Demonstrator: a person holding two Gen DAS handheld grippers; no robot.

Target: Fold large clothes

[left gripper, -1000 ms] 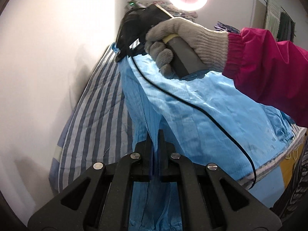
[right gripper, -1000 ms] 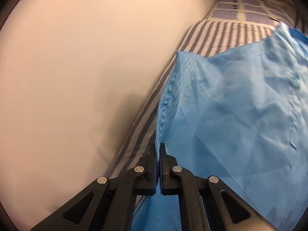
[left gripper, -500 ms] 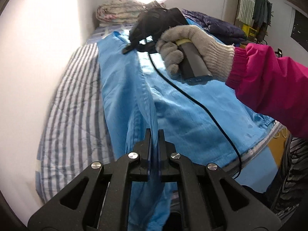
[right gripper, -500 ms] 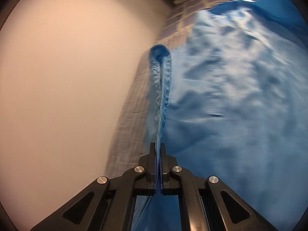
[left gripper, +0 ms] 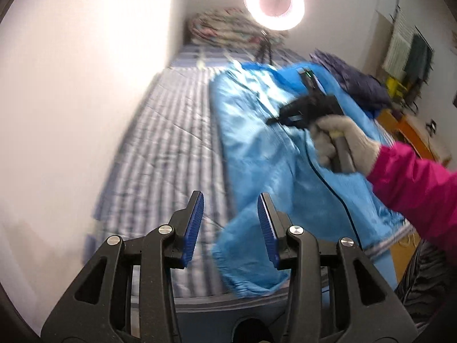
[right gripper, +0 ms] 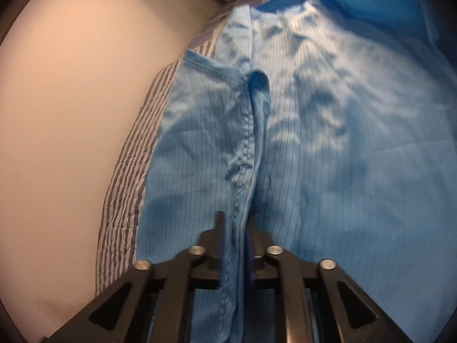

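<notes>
Blue garment (left gripper: 257,154) lay spread on the striped bed (left gripper: 171,148), long axis running from the near bed edge away toward the ring light (left gripper: 273,3) and the bedding pile at the head, roughly parallel to the wall.

Left gripper (left gripper: 230,228): fingers were parting, already fairly wide, nothing between them. The garment's near hem (left gripper: 245,260) sat just ahead and slightly right of the gap, slumped at the bed edge, apart from the blue pads (left gripper: 194,228).

Right gripper (right gripper: 234,245): fingers narrow but opening, a raised seam ridge (right gripper: 247,154) of the cloth running between them. The gap looked slack, so I read it as a release, not a grip. In the left wrist view this gripper (left gripper: 302,108), held by a gloved hand (left gripper: 342,143) with a pink sleeve (left gripper: 414,188), sat over the garment's mid-to-far part.

Key relation: the ridge ran straight away from the right fingers along the garment's long axis, and the folded side lay toward the wall. Left hand was nearer the hem, right hand nearer the far end. My guess: the next grasp takes an end or the opposite long edge, so each hand should work the end it already stood by.

Risk: thin, slippery-looking fabric may sag off the near bed edge.
</notes>
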